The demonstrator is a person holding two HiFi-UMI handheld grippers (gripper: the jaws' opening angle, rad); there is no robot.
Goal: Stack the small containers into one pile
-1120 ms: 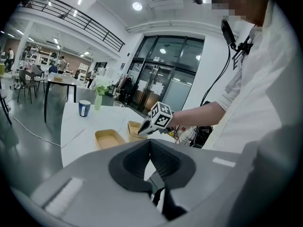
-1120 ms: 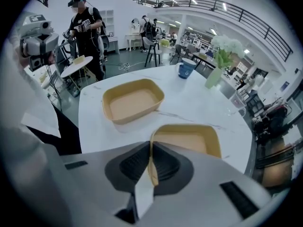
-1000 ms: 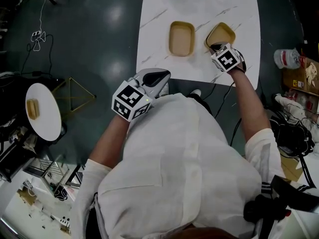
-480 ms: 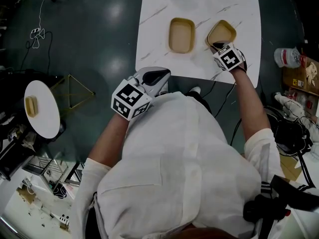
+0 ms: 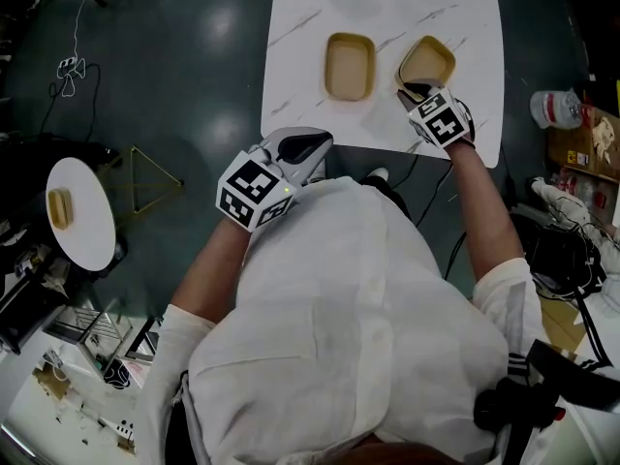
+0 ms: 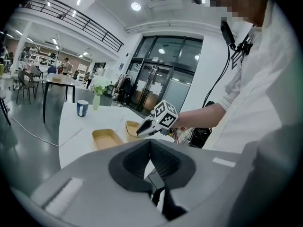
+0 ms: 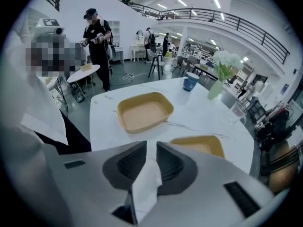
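Table (image 5: 300, 46): white marble-look top w/ grey veins, rounded corners. Two tan containers, shallow rect. trays w/ rounded corners, matte, are set side by side on it, apart, unstacked: left container (image 5: 350, 66), right container (image 5: 428, 61). Right gripper (image 5: 412, 92) is held at right container's near rim; ribbed dark pads are being opened, narrow gap, nothing pinched. Left gripper (image 5: 310, 148) is held off table by torso; pads pressed together, empty.

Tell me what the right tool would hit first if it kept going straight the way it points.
Most likely the near rim of the right-hand container, just past the right tool, whose jaws are opening with nothing between them. Depth is unclear: the line may slip past its left edge onto bare table.
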